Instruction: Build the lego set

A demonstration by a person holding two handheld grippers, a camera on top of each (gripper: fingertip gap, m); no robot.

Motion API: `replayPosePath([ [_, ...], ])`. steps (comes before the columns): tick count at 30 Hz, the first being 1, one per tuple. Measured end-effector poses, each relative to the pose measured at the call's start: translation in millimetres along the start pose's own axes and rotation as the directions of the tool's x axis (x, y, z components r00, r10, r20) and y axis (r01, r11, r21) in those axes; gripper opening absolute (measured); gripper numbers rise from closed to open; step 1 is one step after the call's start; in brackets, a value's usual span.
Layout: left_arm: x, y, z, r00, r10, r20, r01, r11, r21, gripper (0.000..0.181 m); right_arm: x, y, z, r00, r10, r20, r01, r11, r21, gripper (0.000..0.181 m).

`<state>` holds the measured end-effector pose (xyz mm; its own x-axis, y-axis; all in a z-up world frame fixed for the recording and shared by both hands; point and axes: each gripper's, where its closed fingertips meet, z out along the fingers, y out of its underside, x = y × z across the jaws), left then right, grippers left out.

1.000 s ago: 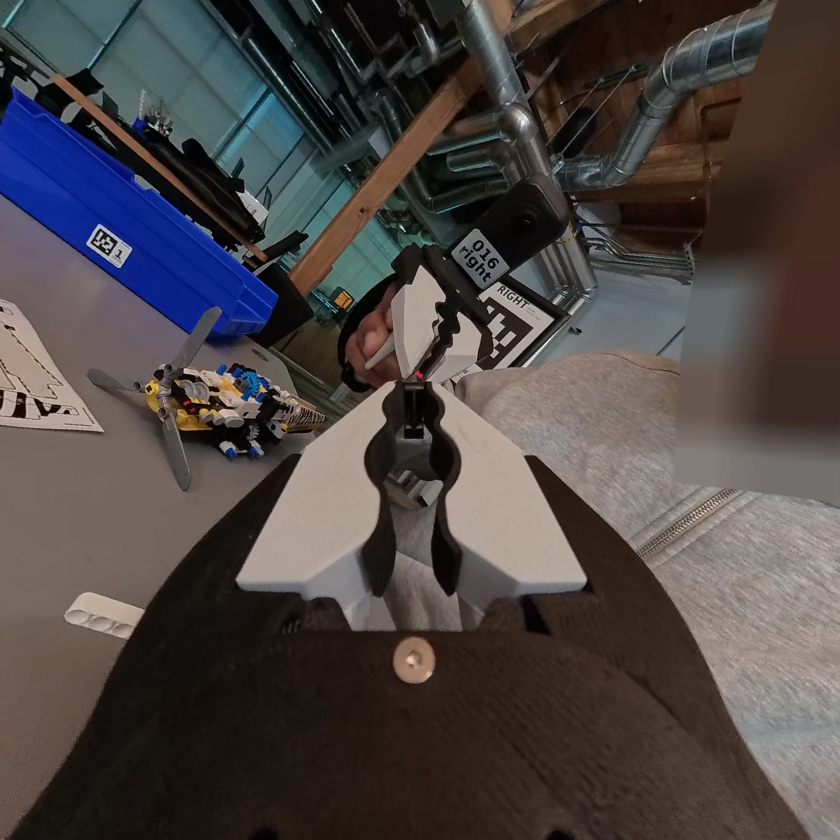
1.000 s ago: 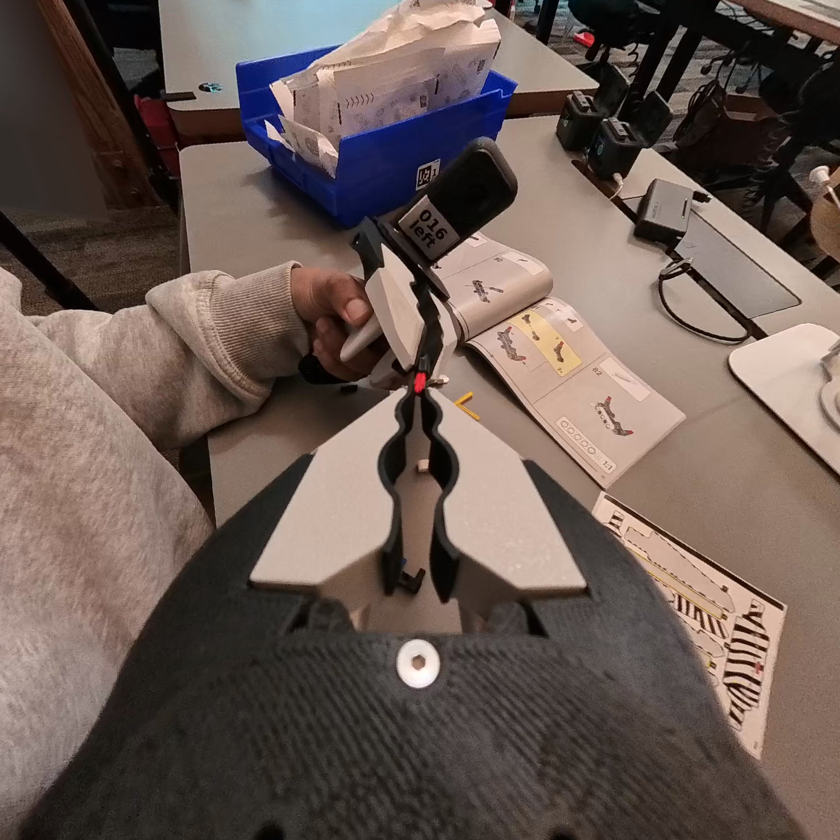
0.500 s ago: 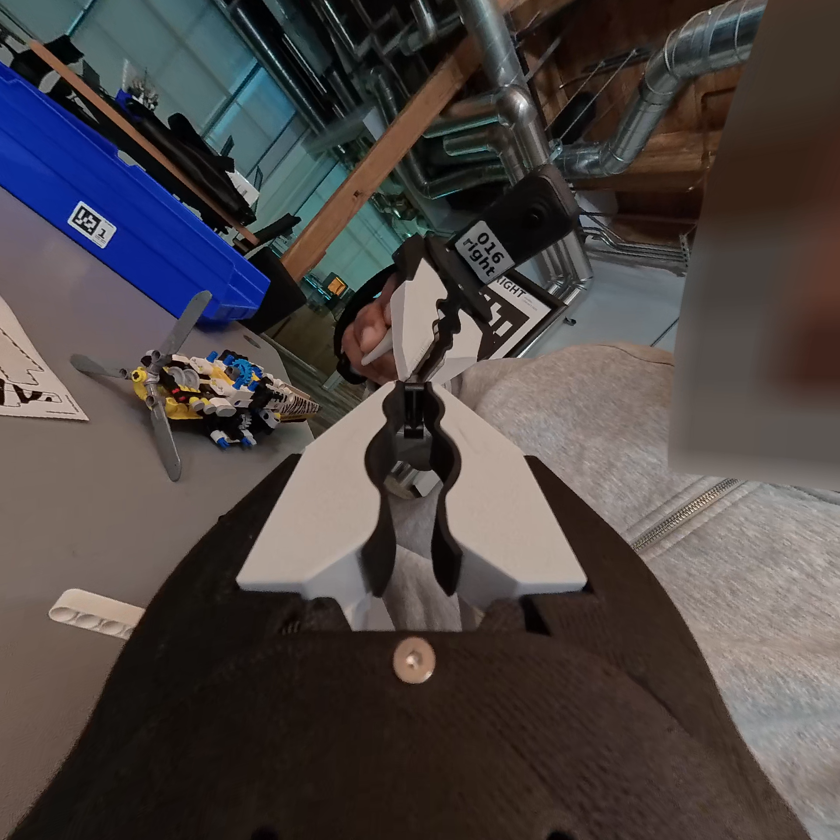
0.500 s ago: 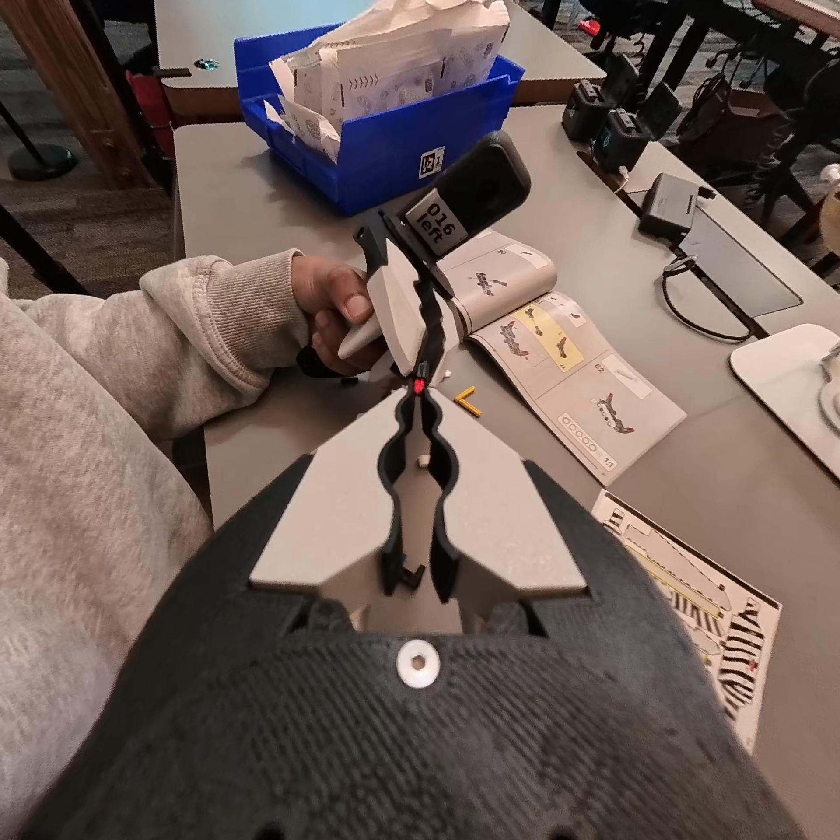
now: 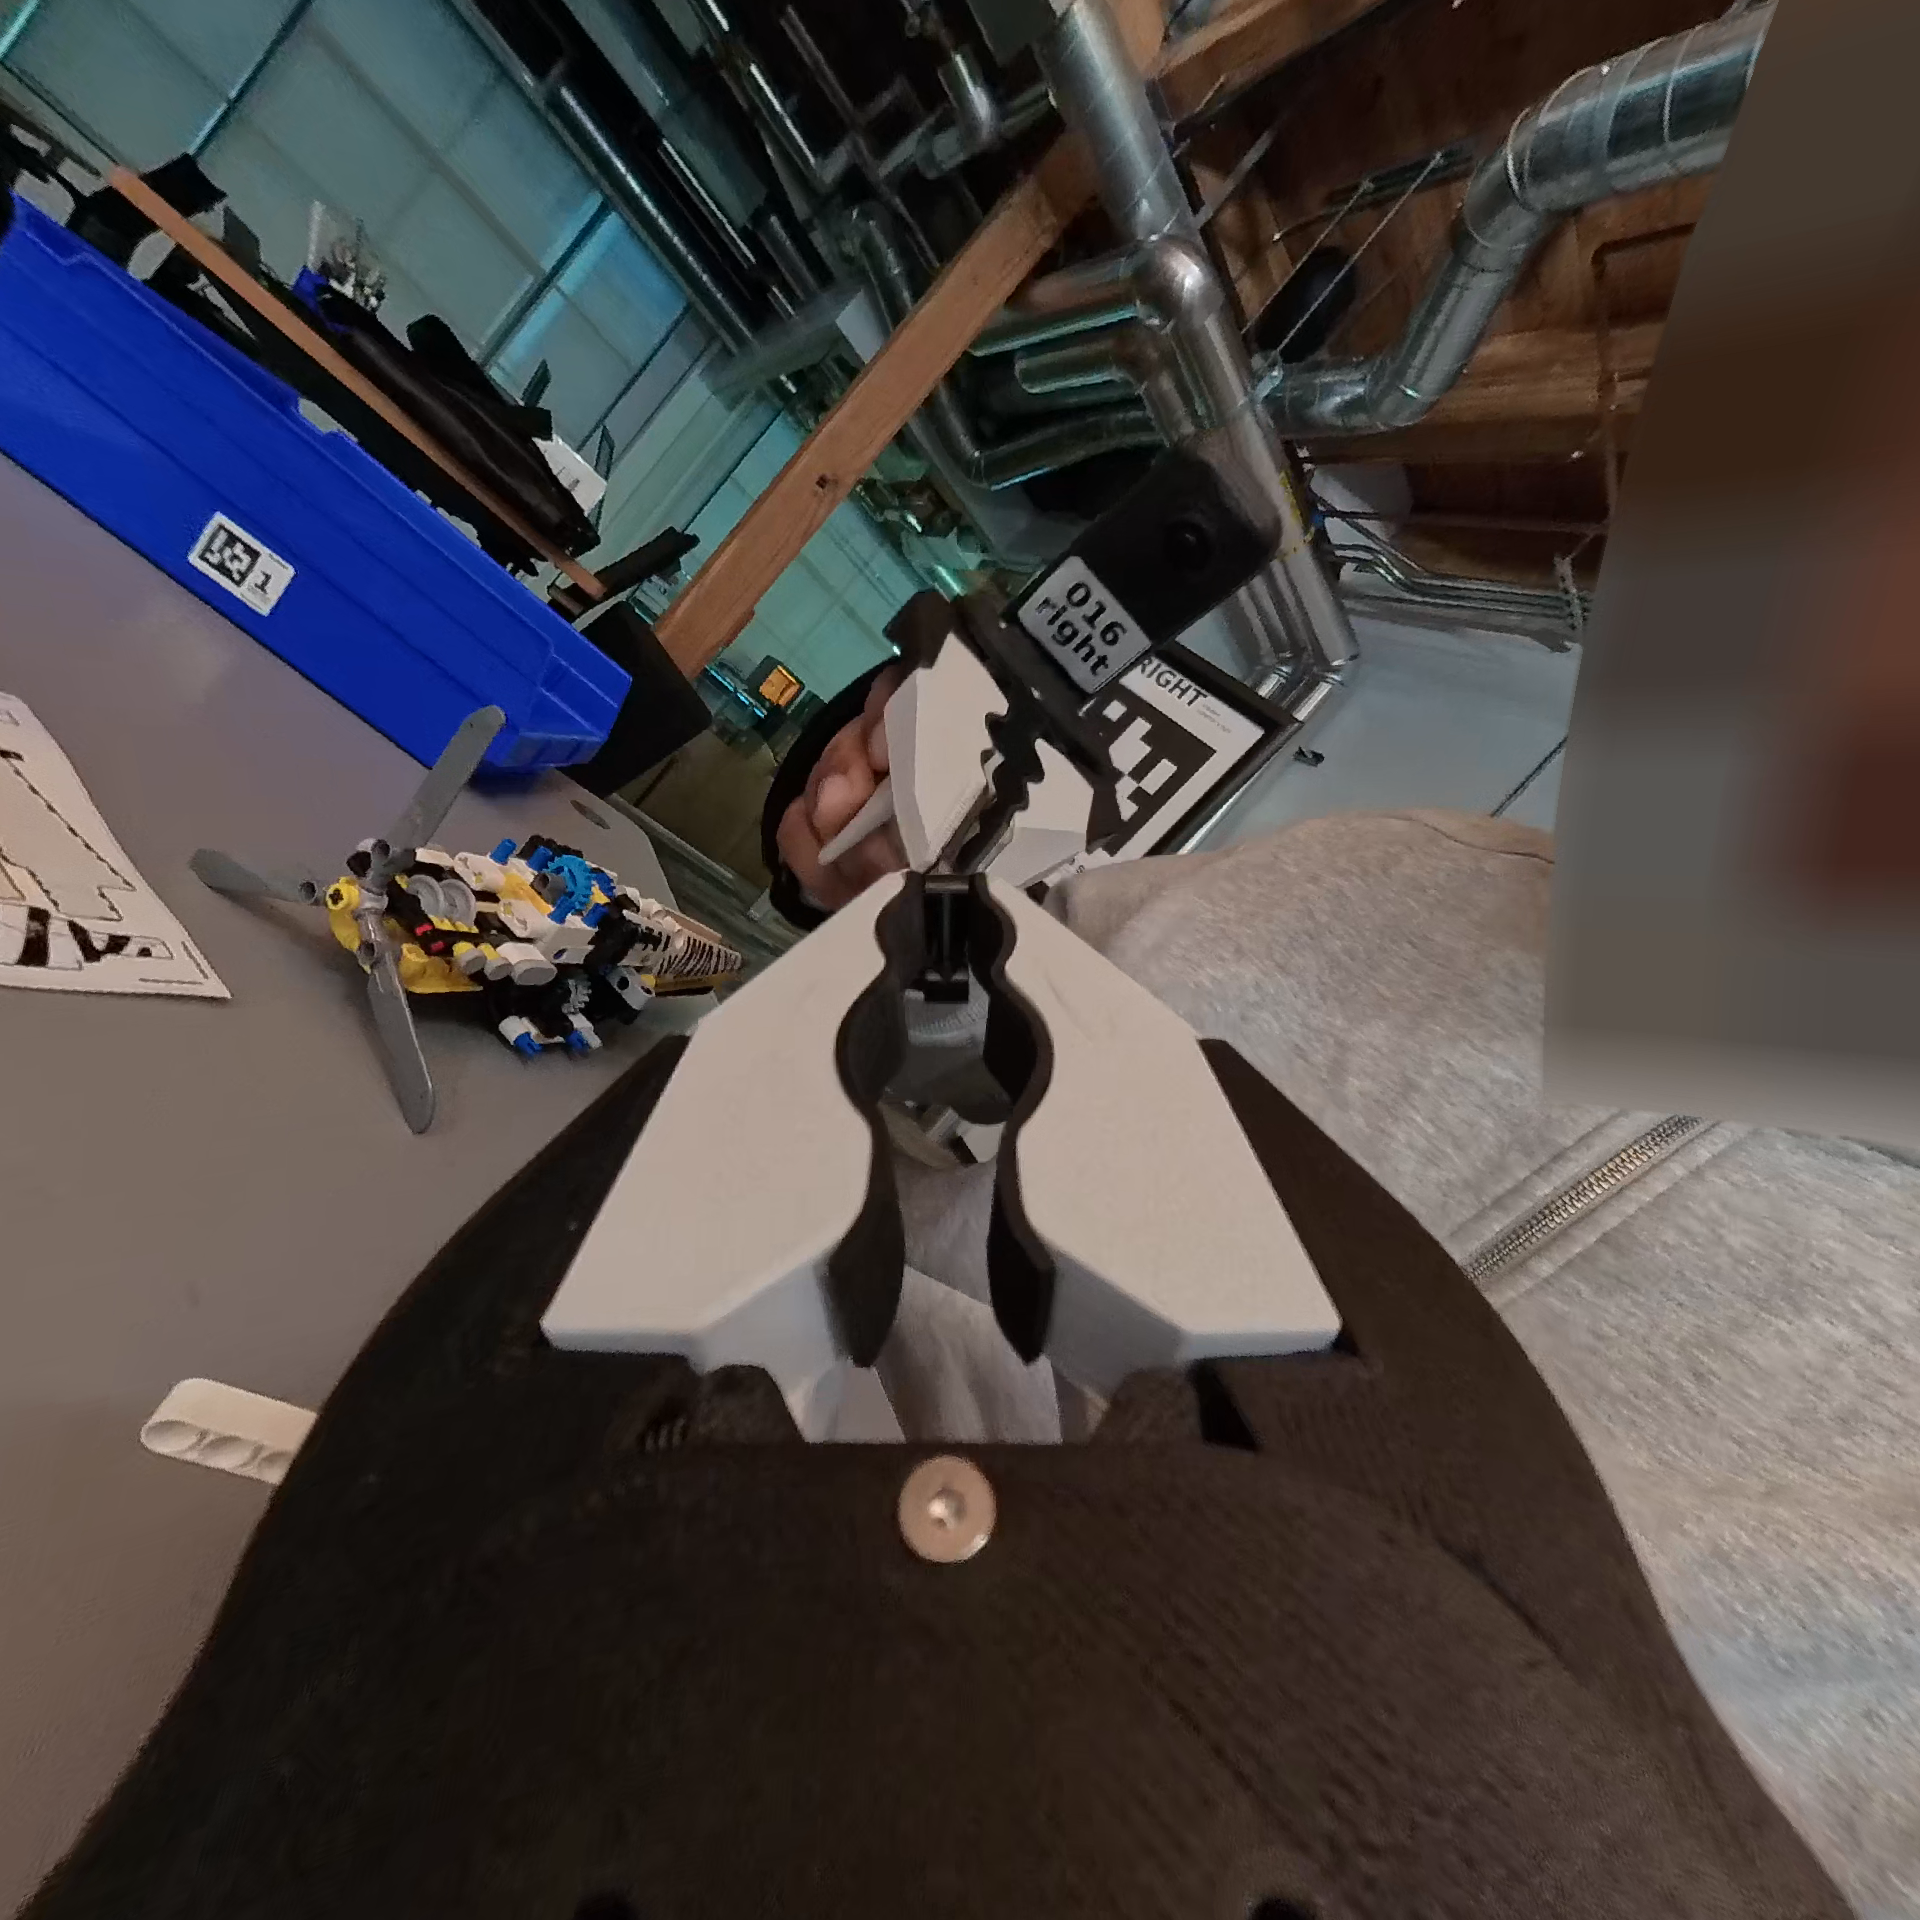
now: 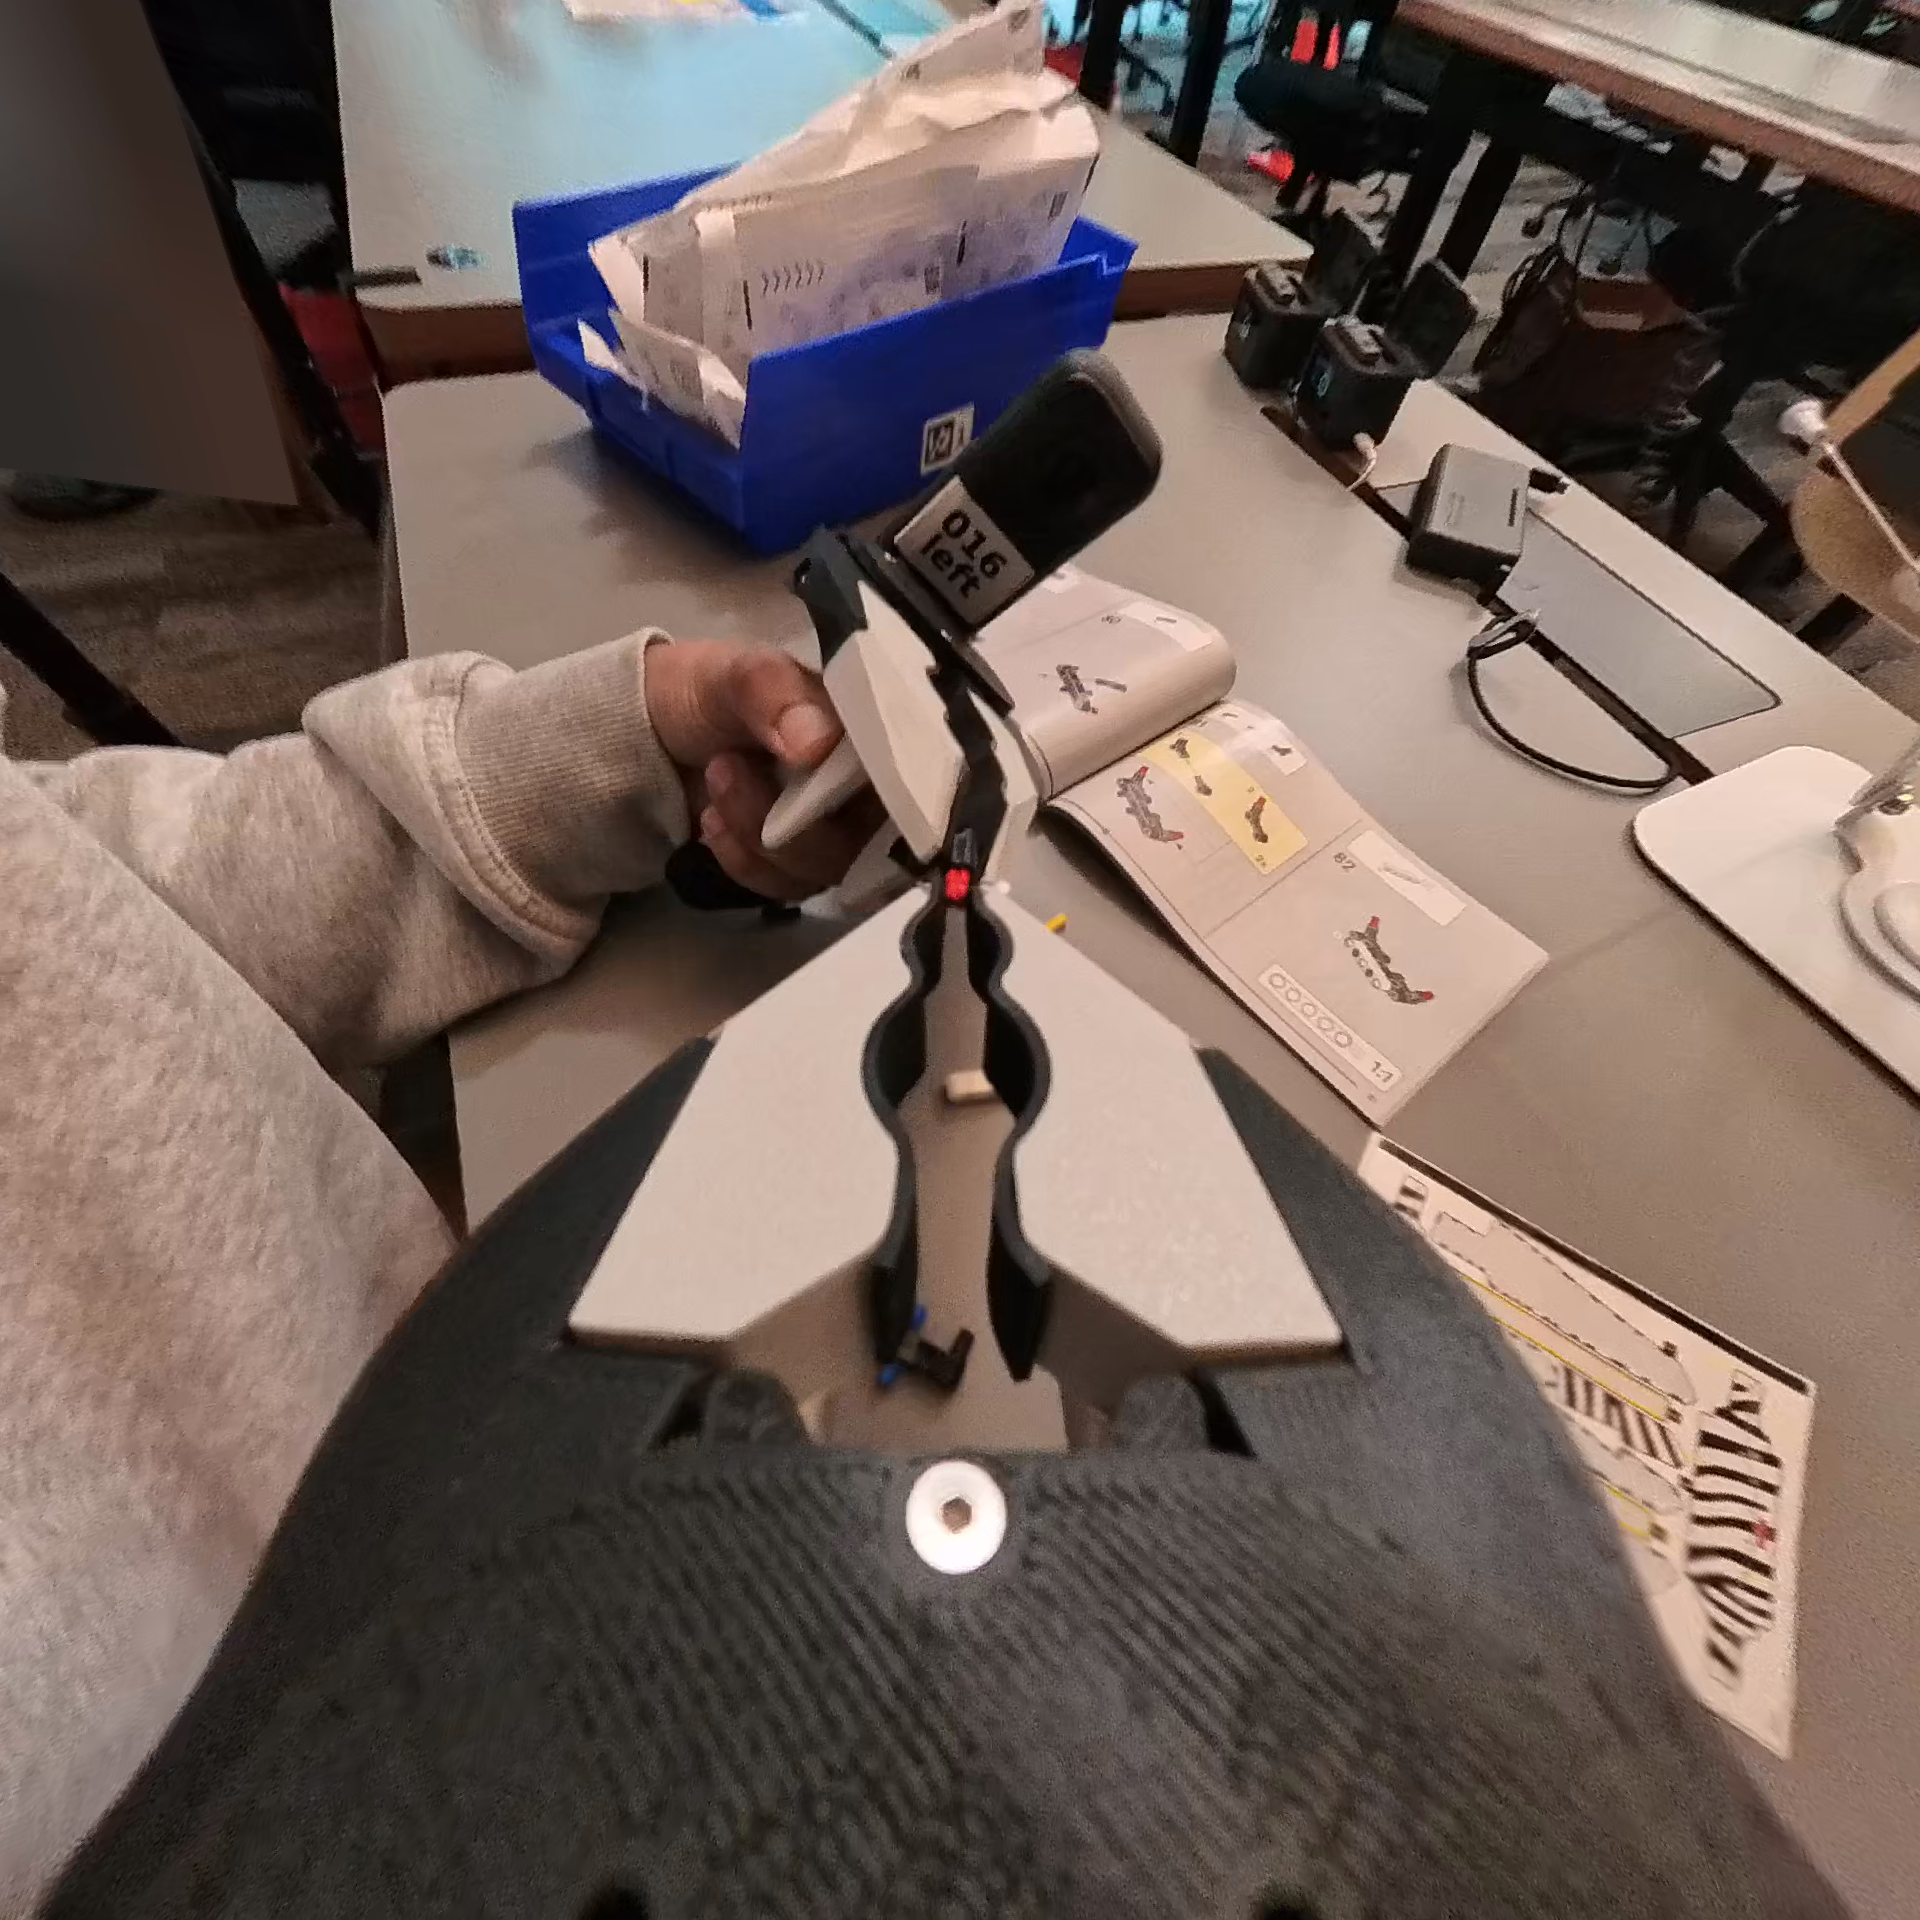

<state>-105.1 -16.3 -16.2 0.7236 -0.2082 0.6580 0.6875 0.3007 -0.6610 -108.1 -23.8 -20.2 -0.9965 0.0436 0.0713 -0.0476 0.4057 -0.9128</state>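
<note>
The right gripper [image 6: 954, 914] and left gripper [image 5: 954, 894] meet tip to tip above the counter [image 6: 623, 540] edge, each pressed together on a small black piece: the right pinches one with a red pin [image 6: 956, 885] at its end, the left a black part [image 5: 943, 914]. With holds this slim, I judge that a slightly skewed push could twist either piece loose and drop it onto the person's lap or the floor. A small tan piece [image 6: 963, 1088] lies below. Farther off, the half-built model [image 5: 499, 935] rests by the sticker sheet [image 5: 73, 894], and the open instruction booklet [image 6: 1247, 831] lies before the blue bin [image 6: 831, 416].
</note>
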Motion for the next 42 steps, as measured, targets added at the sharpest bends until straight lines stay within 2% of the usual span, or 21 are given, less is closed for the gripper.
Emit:
replayPosePath([
  [1, -1, -2, 0, 1.000, 0.004, 0.004, -0.004, 1.000, 0.008, 0.006, 1, -1, 0, 1.000, 0.021, -0.003, -0.021, 1.000, 0.020, 0.002],
  [4, -4, -10, -6, 1.000, -0.003, 0.023, 0.002, 0.998, 0.060, 0.005, 5, -3, -3, 0.996, 0.082, -0.031, -0.080, 0.994, 0.072, 0.026],
  [7, -1, -19, -14, 1.000, 0.005, 0.019, -0.007, 0.993, 0.117, 0.005, 11, 1, -12, 0.989, 0.120, -0.081, -0.109, 0.986, 0.124, 0.030],
  [12, -4, -19, -12, 0.999, 0.000, 0.032, -0.003, 0.993, 0.116, 0.005, 11, 28, -19, 0.977, 0.135, -0.166, -0.122, 0.989, 0.087, 0.037],
  [19, -9, -21, -14, 0.998, 0.001, 0.059, -0.008, 0.992, 0.130, 0.005, -3, 40, -16, 0.972, 0.165, -0.170, -0.152, 0.984, 0.090, 0.037],
  [27, -12, -14, -7, 0.997, 0.016, 0.073, -0.022, 0.996, 0.081, 0.005, -9, 44, -14, 0.973, 0.106, -0.203, -0.094, 0.993, 0.069, 0.038],
  [33, -12, -28, -16, 0.994, 0.053, 0.096, -0.068, 0.985, 0.160, 0.005, -14, 80, -6, 0.961, 0.119, -0.251, -0.115, 0.993, 0.031, 0.039],
  [38, -13, -43, -28, 0.986, 0.084, 0.146, -0.118, 0.964, 0.239, 0.005, -11, 103, -23, 0.931, 0.189, -0.312, -0.170, 0.981, 0.089, 0.043],
  [42, -17, -46, -31, 0.979, 0.090, 0.183, -0.136, 0.958, 0.254, 0.005, -7, 111, -46, 0.911, 0.170, -0.377, -0.146, 0.985, 0.091, 0.040],
])
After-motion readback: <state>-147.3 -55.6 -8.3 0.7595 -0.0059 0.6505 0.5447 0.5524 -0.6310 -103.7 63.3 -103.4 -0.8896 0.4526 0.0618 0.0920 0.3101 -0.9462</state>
